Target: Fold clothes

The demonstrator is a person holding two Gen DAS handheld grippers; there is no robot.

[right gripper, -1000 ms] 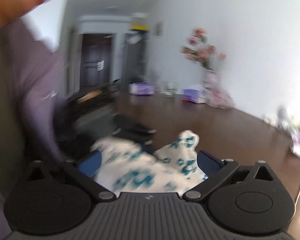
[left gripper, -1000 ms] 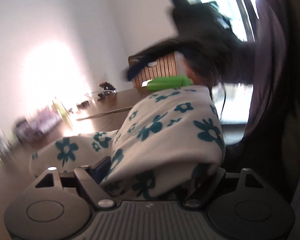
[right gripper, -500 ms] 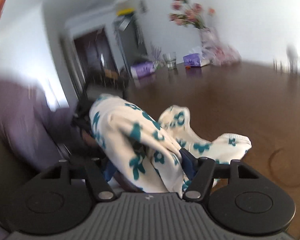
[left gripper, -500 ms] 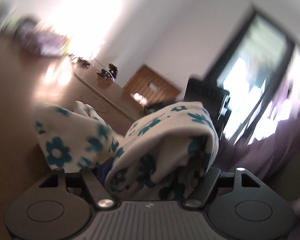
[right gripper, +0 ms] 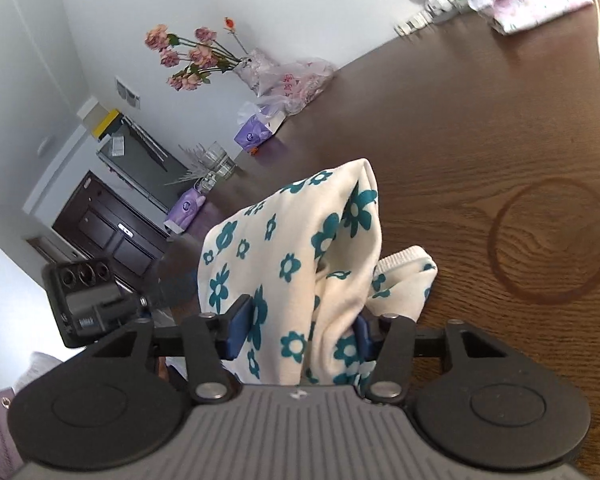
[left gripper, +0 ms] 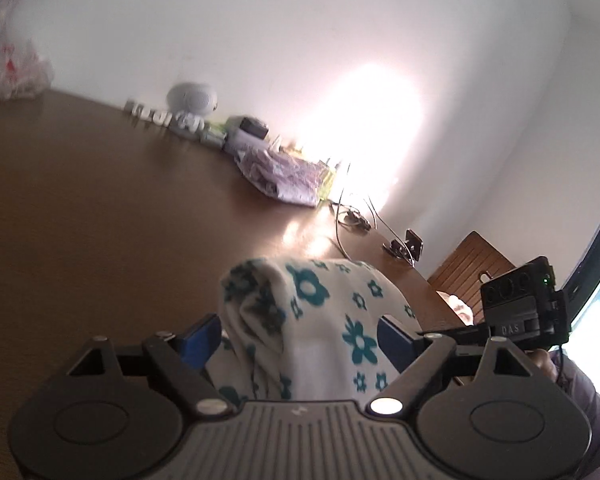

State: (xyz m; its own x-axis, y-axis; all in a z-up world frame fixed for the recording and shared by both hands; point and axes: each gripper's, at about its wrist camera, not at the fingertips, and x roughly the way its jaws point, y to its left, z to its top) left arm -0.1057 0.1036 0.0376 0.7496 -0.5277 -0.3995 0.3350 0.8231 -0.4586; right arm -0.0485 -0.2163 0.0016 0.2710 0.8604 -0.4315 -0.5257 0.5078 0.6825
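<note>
A cream garment with teal flowers [left gripper: 324, 320] is bunched between the fingers of my left gripper [left gripper: 300, 334], whose blue pads stand wide apart around the cloth. The same garment [right gripper: 300, 256] shows in the right wrist view, where my right gripper [right gripper: 300, 322] is shut on a thick fold of it. The cloth rises in a peak above the brown wooden table [right gripper: 480, 128]. Its ribbed cuff [right gripper: 404, 260] hangs toward the table on the right. The other gripper's camera block [left gripper: 524, 304] sits at the right of the left view.
A purple patterned cloth [left gripper: 284, 172], cables [left gripper: 352, 216] and small items lie by the far wall. A flower vase [right gripper: 196, 56], plastic bags [right gripper: 292, 80], tissue boxes [right gripper: 256, 130] and a glass [right gripper: 218, 160] line the table's far edge. A wooden chair [left gripper: 472, 264] stands at the right.
Both grippers swung round with the garment, and the views now face along the table. The left gripper's pads stand wider apart than before. The right stays shut on the cloth.
</note>
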